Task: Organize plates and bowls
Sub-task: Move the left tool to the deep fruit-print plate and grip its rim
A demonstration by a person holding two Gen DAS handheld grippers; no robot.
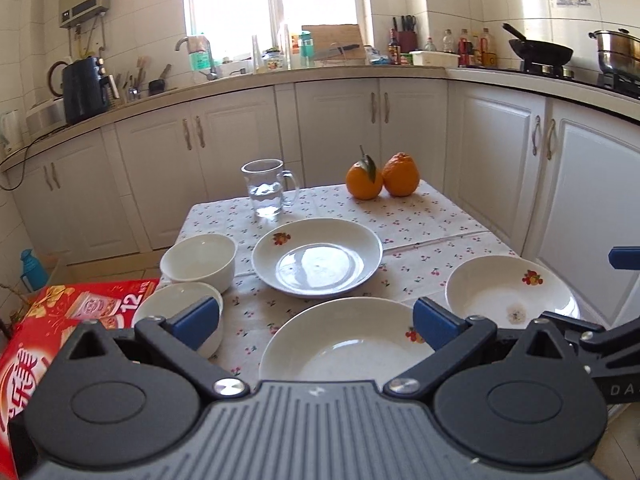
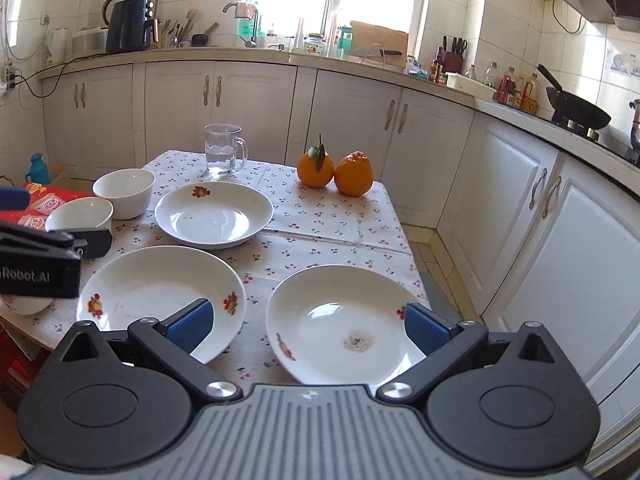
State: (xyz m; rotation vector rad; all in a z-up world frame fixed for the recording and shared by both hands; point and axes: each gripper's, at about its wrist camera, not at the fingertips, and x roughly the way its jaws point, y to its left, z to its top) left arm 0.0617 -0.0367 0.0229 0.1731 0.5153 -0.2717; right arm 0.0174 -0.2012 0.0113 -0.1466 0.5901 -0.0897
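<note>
Both grippers, left gripper (image 1: pixel 316 326) and right gripper (image 2: pixel 306 330), hang released, their bodies hiding the near rims of two plates (image 1: pixel 340 344) (image 2: pixel 340 320). Three plates and two bowls (image 1: pixel 200 258) share the counter (image 1: pixel 420 216), beside two oranges (image 1: pixel 364 180) and one glass mug (image 1: pixel 266 190).

White plates (image 2: pixel 214 214) w/ fruit motifs, cherry-print tablecloth (image 2: pixel 332 216)
</note>
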